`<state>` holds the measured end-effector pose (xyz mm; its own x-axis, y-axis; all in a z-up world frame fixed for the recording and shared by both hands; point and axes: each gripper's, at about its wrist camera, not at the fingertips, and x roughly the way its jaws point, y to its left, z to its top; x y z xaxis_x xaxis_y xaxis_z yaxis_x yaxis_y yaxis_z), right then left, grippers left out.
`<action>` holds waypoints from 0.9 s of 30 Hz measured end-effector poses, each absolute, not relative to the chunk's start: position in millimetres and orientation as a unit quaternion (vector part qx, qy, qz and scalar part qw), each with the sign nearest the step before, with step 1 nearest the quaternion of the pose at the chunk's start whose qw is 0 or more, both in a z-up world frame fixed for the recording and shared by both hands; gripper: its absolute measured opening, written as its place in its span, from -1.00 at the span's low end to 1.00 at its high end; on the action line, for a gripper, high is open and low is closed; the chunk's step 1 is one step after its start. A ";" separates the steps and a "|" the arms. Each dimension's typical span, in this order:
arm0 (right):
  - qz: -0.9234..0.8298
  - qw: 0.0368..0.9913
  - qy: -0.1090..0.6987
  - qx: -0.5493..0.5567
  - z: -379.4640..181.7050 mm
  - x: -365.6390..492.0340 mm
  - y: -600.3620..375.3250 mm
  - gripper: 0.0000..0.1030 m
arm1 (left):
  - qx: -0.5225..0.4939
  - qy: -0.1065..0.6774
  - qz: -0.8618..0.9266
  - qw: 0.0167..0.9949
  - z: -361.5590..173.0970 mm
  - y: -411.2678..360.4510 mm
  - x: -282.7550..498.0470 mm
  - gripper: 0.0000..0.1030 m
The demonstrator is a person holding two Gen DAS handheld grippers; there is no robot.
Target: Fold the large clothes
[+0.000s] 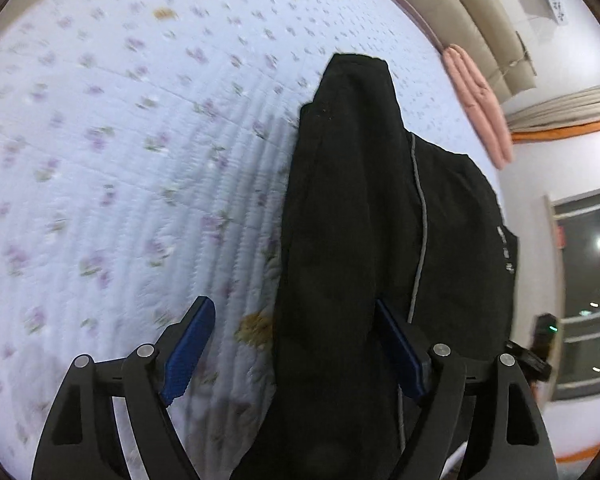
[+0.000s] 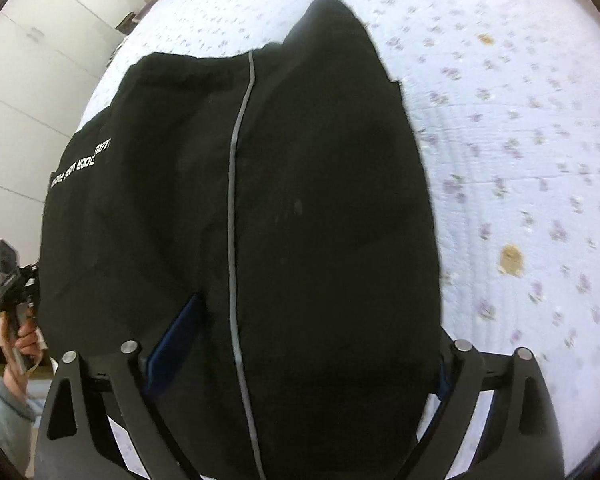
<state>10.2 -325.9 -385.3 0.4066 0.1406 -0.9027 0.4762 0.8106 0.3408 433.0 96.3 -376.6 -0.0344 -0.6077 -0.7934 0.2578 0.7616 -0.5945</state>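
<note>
— Jacket point(image 1: 340, 208), black, with a grey zip line running down it and small white lettering near one edge. Where does it lie?

— On the bed point(image 1: 120, 140), over a pale quilted cover printed with little purple flowers. From the left wrist it fills the stretch from 6 o'clock up towards 1 o'clock, narrowing to a folded end at the top. From the right wrist it covers the middle of the view, its pointed end at 12 o'clock.

— And the left claw point(image 1: 296, 350)?

— Jaws spread wide. The blue pad at 7 o'clock stands clear over the cover; the other blue pad sits against the dark cloth at 5 o'clock. A strip of the jacket lies between them, not pinched.

— The right claw point(image 2: 316, 344)?

— Also spread wide. One blue pad shows at 7 o'clock against the cloth; the other is mostly hidden behind the jacket's edge at 4 o'clock. The cloth passes between them, unsqueezed.

— Anything around it?

— A pink folded cloth point(image 1: 480, 108) at 2 o'clock beside the padded headboard point(image 1: 460, 12), and a dark window point(image 1: 588, 280) at 3 o'clock. From the right wrist, a hand point(image 2: 24, 340) in a grey sleeve grips the other tool's handle at 8 o'clock, with white cupboard fronts point(image 2: 32, 80) behind.
</note>
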 end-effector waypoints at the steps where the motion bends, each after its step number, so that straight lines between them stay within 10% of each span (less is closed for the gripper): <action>1: -0.091 0.783 0.534 0.305 -390.9 13.3 -331.1 0.89 | -0.140 0.650 -0.327 0.671 -381.8 93.5 435.0 0.60; 4: -0.053 0.769 0.528 0.357 -407.5 16.7 -356.9 0.96 | -0.145 0.665 -0.363 0.637 -388.2 75.0 434.5 0.55; 6: -0.039 0.767 0.516 0.379 -414.4 20.8 -362.4 0.97 | -0.134 0.659 -0.378 0.637 -387.3 63.3 432.4 0.12; 11: -0.019 0.791 0.501 0.351 -399.9 18.5 -358.3 0.21 | -0.086 0.622 -0.386 0.676 -355.6 52.9 414.8 -0.43; 17: -0.023 0.818 0.483 0.312 -370.2 19.4 -347.5 -0.20 | -0.123 0.583 -0.404 0.694 -312.7 62.0 400.4 -0.53; 27: -0.015 0.854 0.443 0.273 -315.0 12.8 -320.8 -0.26 | -0.104 0.537 -0.439 0.713 -240.8 73.6 365.3 -0.54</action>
<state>12.8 -320.8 -315.0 0.6067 0.2168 -0.7648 0.2664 0.8510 0.4526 365.3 73.6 -240.8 0.0377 -0.7380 -0.6738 0.5146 0.5923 -0.6199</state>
